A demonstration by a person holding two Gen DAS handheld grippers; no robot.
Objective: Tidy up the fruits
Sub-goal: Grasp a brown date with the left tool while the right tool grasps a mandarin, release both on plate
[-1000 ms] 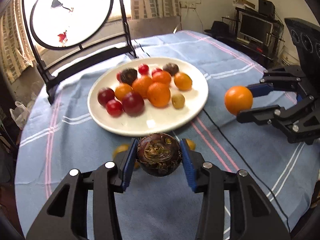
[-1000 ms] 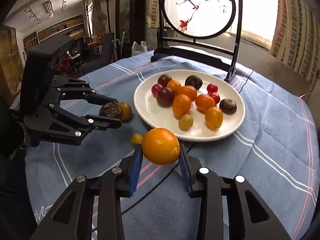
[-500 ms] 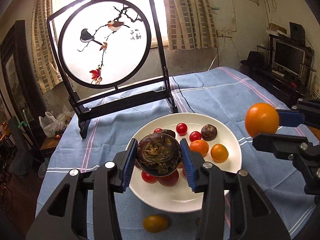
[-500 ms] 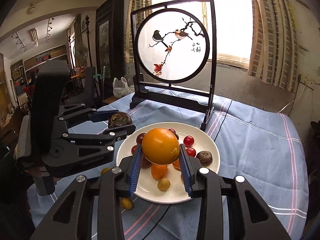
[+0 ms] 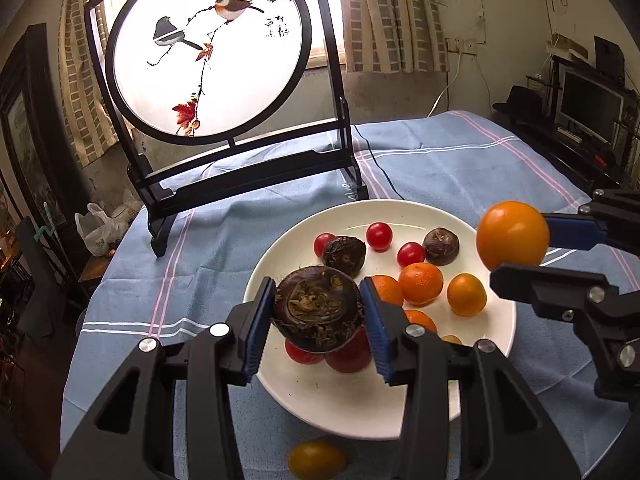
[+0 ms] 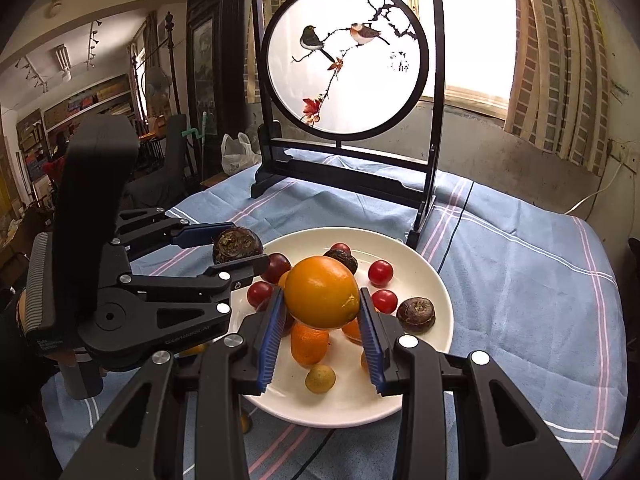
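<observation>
- Both claws have carried their fruit up and forward since a second ago: the plate (image 5: 492,352), then ahead of them and lower, now lies right beneath the fingertips.
- Left claw (image 5: 318,312) pinches a dark, rough-skinned fruit (image 5: 318,308) between its blue pads, held in the air over the near left part of the plate, above two red fruits.
- Right claw (image 6: 322,320) is clamped on a large orange (image 6: 322,292), likewise aloft, over the small oranges heaped mid-plate.
- Just short of the left claw, a small yellow-orange fruit (image 5: 316,458) lies on the blue cloth of the bench (image 5: 460,160), off the plate.
- Past both claws, the plate carries cherry tomatoes (image 6: 380,272), more dark fruits (image 6: 416,314) and small oranges (image 5: 420,282); beyond it stands a round bird-painting screen (image 6: 348,52).
- Judging by this, both fruits are ready to be set down; the open patch at the plate's near edge looks safer than the pile, where a round orange could roll. Stray fruit on the cloth remains to be gathered.
</observation>
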